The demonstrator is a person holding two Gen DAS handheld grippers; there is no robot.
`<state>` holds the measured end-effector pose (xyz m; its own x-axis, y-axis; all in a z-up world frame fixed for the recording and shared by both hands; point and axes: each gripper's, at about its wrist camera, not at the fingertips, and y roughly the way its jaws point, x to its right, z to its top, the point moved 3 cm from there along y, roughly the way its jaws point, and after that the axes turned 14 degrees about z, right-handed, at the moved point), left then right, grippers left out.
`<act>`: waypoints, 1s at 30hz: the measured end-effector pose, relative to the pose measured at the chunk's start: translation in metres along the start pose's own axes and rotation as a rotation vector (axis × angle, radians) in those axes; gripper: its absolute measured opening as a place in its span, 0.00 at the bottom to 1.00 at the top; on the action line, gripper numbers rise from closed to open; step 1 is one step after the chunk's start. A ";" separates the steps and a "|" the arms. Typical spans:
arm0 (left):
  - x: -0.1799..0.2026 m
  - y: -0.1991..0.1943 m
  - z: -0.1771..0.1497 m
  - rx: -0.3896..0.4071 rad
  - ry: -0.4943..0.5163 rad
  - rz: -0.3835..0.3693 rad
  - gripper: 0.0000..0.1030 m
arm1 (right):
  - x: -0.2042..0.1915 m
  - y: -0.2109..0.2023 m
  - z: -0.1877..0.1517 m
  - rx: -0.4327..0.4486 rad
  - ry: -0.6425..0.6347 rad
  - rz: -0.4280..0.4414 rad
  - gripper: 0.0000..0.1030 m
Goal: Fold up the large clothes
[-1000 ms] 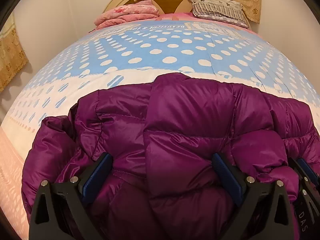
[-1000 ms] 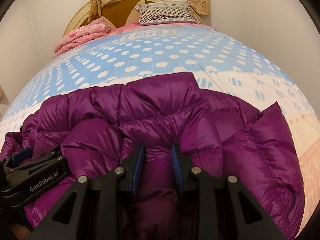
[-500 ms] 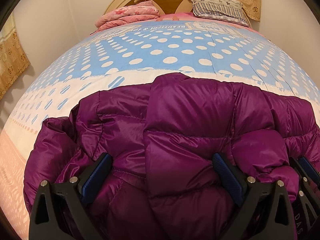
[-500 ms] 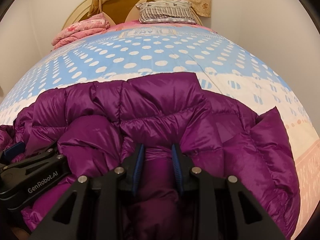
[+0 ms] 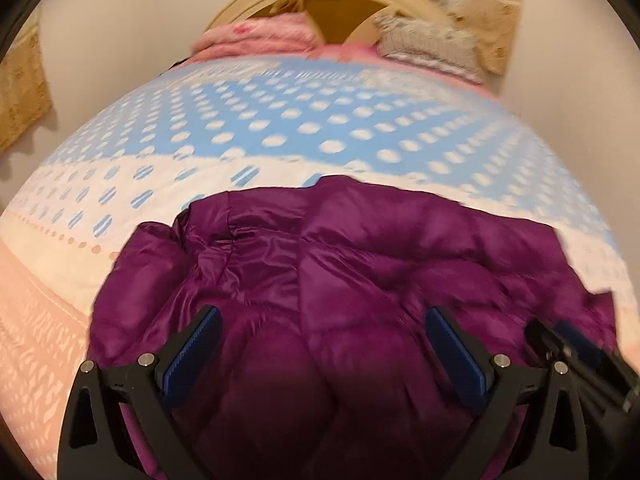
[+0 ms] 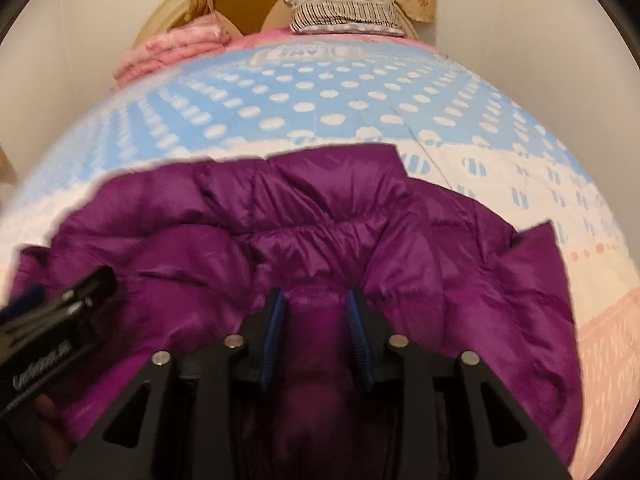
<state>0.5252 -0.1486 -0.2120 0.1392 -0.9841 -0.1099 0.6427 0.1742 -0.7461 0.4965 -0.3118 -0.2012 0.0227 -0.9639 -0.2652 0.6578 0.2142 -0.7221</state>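
Left wrist view shows the purple puffer jacket (image 5: pixel 340 280) bunched on the dotted blue and white bedspread (image 5: pixel 280 128), with the left gripper (image 5: pixel 320 344) spread wide over it, pads clear of the fabric. Right wrist view shows the right gripper (image 6: pixel 316 320), whose jaws have just been opening, with a fold of jacket between its blue pads (image 6: pixel 272 332).
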 end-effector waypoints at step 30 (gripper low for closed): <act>-0.152 -0.128 -0.142 0.106 0.159 0.081 0.99 | 0.043 -0.166 -0.160 -0.047 -0.117 -0.066 0.90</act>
<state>0.3152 -0.0262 -0.1933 0.0790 -0.9581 -0.2753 0.7112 0.2476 -0.6579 0.2679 -0.3637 -0.1956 0.0697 -0.9874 -0.1418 0.6247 0.1541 -0.7656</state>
